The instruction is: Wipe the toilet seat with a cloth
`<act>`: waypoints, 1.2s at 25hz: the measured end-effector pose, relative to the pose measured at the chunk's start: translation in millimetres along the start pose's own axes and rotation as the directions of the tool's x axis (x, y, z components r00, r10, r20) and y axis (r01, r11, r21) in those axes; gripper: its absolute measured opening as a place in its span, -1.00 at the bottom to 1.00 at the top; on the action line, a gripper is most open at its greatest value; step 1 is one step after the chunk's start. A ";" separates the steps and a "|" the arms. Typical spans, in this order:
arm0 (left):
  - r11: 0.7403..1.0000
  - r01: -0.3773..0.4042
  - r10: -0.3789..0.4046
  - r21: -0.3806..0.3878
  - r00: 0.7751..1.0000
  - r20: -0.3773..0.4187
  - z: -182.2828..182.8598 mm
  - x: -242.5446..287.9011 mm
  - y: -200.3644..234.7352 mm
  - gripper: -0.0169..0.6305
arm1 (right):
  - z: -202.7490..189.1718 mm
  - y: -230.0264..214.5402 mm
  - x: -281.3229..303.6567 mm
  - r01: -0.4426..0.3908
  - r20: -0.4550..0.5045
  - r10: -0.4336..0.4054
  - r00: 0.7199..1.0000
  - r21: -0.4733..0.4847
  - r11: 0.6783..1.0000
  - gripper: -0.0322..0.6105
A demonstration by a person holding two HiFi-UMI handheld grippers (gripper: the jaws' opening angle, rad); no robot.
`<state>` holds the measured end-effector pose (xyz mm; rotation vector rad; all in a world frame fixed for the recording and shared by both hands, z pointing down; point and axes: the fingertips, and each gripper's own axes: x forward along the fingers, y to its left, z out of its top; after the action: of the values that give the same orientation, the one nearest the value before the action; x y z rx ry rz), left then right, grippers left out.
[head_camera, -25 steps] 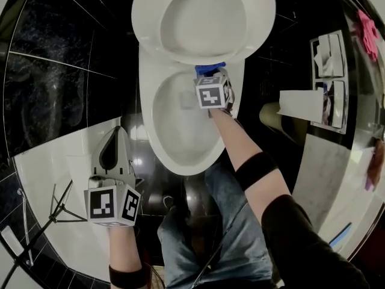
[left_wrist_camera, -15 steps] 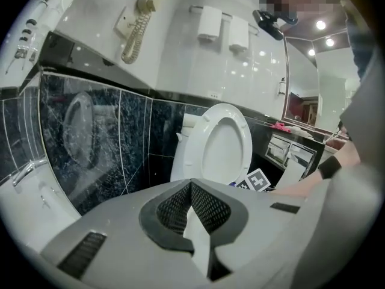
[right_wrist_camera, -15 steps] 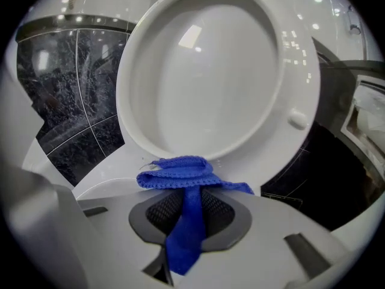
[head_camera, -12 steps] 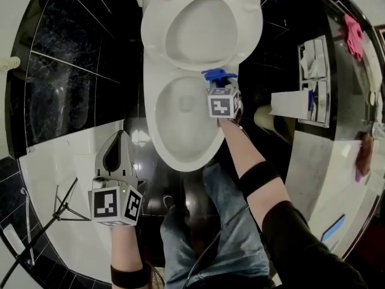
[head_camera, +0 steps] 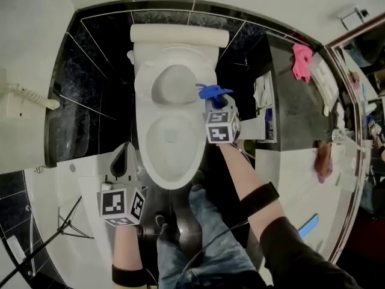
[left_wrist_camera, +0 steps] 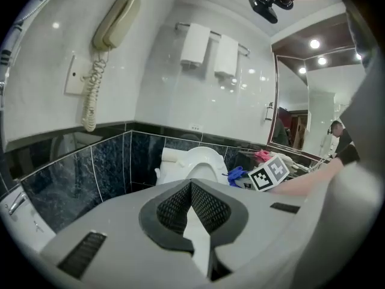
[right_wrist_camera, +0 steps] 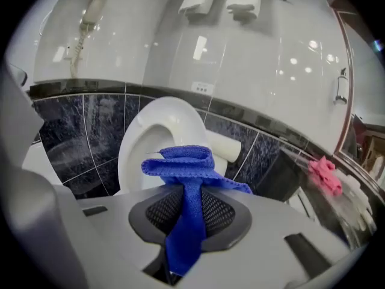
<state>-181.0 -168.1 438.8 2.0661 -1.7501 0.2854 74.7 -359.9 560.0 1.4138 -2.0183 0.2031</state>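
Right tool clamps a blue cloth near the open white toilet; left tool, jaws together, holds nothing.

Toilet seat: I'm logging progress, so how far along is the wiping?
Done: the blue cloth is clamped in the right claw. In hand: it is held clear of the toilet seat; the left claw is shut and empty. Remaining: wiping contact; the seat shows no sign either way.
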 end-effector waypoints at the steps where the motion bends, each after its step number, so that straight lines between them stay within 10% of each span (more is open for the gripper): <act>1: 1.000 -0.002 0.002 -0.004 1.000 0.005 7.2 0.7 -2.0 -0.95 | 21.2 -1.6 -4.1 -0.011 0.026 0.011 1.000 -0.015 1.000 -0.57; 10: 0.999 -0.046 0.046 -0.025 0.999 0.015 36.7 13.5 3.9 -0.95 | 131.6 29.6 18.3 -0.083 0.122 0.108 0.987 -0.193 0.978 -0.57; 30: 0.981 -0.167 0.164 -0.104 0.986 -0.030 -15.9 16.3 64.7 -0.95 | 147.3 154.0 97.4 -0.160 0.075 0.214 0.974 -0.446 0.881 -0.58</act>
<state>-239.4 -183.6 471.3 1.8409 -1.8857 0.2558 -143.2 -443.7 539.9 0.9666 -2.1301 -0.2521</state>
